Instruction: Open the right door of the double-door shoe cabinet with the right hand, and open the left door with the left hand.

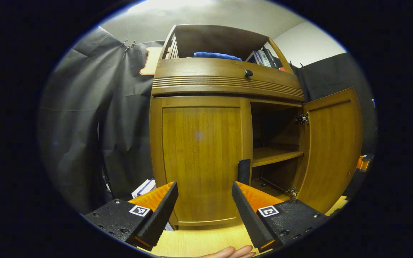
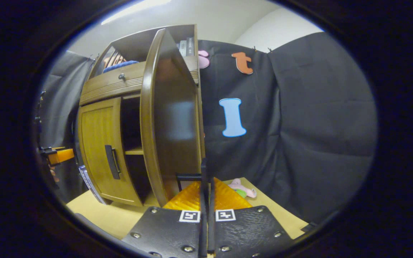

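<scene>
Right door (image 1: 332,147) of the shoe cabinet (image 1: 224,80) stands swung wide, off beyond the left gripper's (image 1: 204,211) right-hand jaw, baring an inner shelf (image 1: 276,154). Left door (image 1: 201,161) sits closed, dead ahead between those jaws, which are spread wide with nothing in them; its dark handle (image 1: 243,171) rises just above the right-hand jaw.

The right gripper view catches the open door edge-on, looming directly ahead. The right gripper's (image 2: 206,190) jaws are pressed together; a thin dark bar (image 2: 188,176) sits at their tips, though whether they pinch it I cannot tell. Right of those jaws, a small pink toy (image 2: 241,187) lies on the bench (image 2: 95,211).
</scene>
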{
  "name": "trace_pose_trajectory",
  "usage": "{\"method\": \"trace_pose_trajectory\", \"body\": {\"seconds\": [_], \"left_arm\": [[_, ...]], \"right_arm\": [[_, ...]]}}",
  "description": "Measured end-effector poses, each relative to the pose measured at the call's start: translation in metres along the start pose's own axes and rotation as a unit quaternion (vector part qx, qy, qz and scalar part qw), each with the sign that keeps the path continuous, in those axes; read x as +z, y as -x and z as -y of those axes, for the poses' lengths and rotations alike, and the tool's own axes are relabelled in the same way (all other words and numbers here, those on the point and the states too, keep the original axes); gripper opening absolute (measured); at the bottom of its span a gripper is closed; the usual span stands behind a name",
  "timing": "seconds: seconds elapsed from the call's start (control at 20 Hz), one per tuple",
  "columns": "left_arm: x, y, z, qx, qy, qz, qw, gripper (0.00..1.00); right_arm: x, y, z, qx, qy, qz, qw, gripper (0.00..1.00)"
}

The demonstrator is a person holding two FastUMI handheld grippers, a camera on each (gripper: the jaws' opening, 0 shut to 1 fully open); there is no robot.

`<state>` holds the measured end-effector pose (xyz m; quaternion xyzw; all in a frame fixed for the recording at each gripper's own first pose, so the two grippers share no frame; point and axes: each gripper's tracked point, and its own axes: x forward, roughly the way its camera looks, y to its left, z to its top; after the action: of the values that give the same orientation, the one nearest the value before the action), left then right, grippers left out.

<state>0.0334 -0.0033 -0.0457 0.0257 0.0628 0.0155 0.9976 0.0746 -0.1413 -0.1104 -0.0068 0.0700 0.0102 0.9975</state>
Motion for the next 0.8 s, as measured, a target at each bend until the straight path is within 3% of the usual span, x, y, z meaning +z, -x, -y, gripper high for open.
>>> {"method": "trace_pose_trajectory", "body": {"seconds": [0.7,0.8], "left_arm": [[-0.009,-0.01,0.011,0.01,-0.008,-0.002,1.0,0.88],[-0.013,-0.014,0.017,0.007,-0.007,-0.005,1.0,0.89]], "right_arm": [[0.004,-0.021,0.053,0.098,0.007,-0.011,0.995,0.02],[0.006,-0.024,0.058,0.119,0.013,-0.01,0.993,0.06]]}}
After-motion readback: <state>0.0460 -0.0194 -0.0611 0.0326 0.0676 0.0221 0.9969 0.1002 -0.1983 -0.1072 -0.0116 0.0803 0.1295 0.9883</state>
